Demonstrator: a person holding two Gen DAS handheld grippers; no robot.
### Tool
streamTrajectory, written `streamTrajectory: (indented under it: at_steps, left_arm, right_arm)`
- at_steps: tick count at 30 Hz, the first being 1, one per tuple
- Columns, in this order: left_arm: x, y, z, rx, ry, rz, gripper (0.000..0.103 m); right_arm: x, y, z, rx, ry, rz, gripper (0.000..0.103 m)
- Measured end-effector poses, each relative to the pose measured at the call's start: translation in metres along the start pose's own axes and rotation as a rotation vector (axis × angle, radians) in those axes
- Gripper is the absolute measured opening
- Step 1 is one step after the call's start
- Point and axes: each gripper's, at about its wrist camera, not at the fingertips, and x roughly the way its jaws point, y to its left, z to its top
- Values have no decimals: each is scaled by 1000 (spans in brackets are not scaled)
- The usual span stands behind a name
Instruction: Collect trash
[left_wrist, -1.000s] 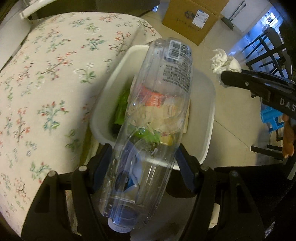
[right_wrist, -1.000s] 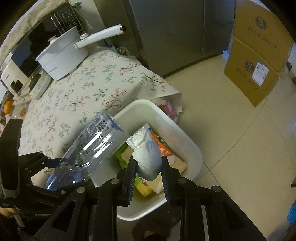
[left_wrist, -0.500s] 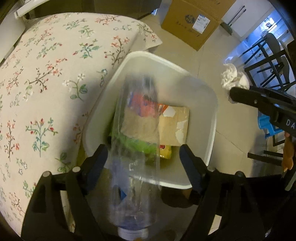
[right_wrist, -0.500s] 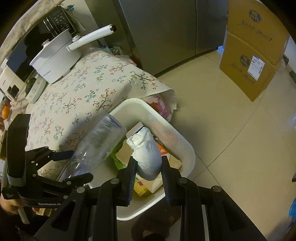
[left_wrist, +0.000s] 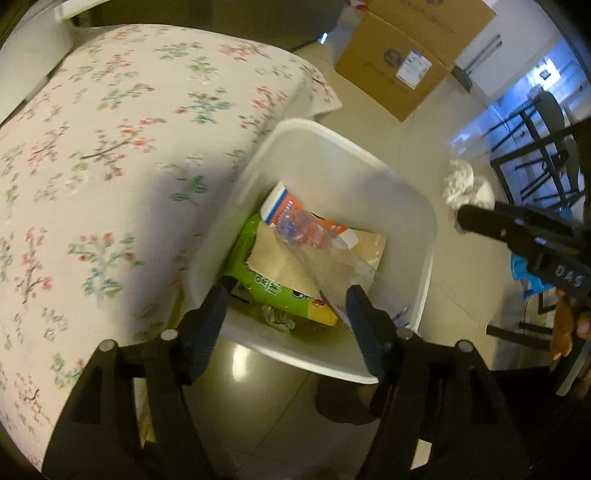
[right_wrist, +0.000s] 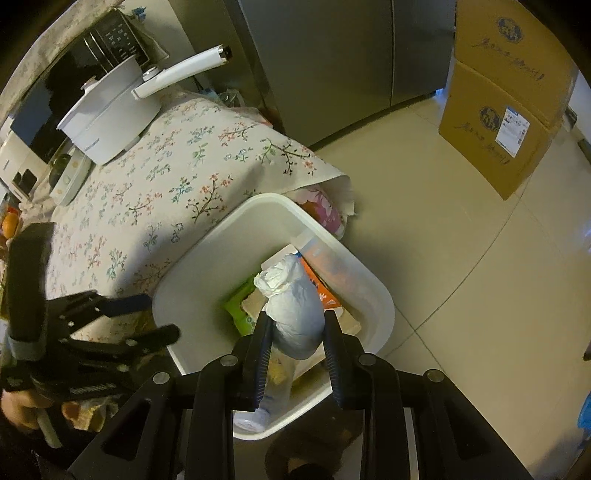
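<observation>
Right gripper pinches a crumpled tissue wad over the white bin; left gripper, jaws just narrowing, stands spread and empty, the clear bottle already inside. Next, I judge: release the wad. Table edge crowds the bin's left; right floor is open.

Plastic, paper and cloth around your bin

Your white bin is smooth matt plastic; the bottle in it is clear, glossy plastic. You see crumpled soft paper tissue, a printed cloth on the worktop, glossy floor tiles and matt cardboard boxes.
</observation>
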Motion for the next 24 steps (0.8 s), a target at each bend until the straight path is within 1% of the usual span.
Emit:
streamTrajectory:
  at_steps: [5,9,11,12,13,14,17,20,24]
  left_arm:
    - [-18,13,-6,-35,-32,9,76]
    - [-29,20,-12,-45,-51,33,79]
    - [-34,24,-15,-56,-62,53,85]
    - [-36,25,-16,-59,-67,56,86]
    - [-38,27,-17,-61,-73,60,86]
    - [-41,27,-19,-62,-78,65,87]
    - [-49,29,-26,-63,-103,97,99]
    - [-61,33,-38,-90,-140,115,100]
    - [-79,42,-58,-150,-187,132,102]
  right_arm:
    - [2,2,0,2,8,1,30]
    - [4,8,0,-5,16,22,30]
    - [4,12,0,-6,18,45,38]
    - [4,14,0,-5,16,49,42]
    - [3,15,0,-4,12,52,49]
    - [1,17,1,-3,5,55,55]
    - [-4,23,1,5,-10,65,60]
    - [-12,32,0,8,-32,64,64]
    - [-25,50,-6,-20,-70,53,70]
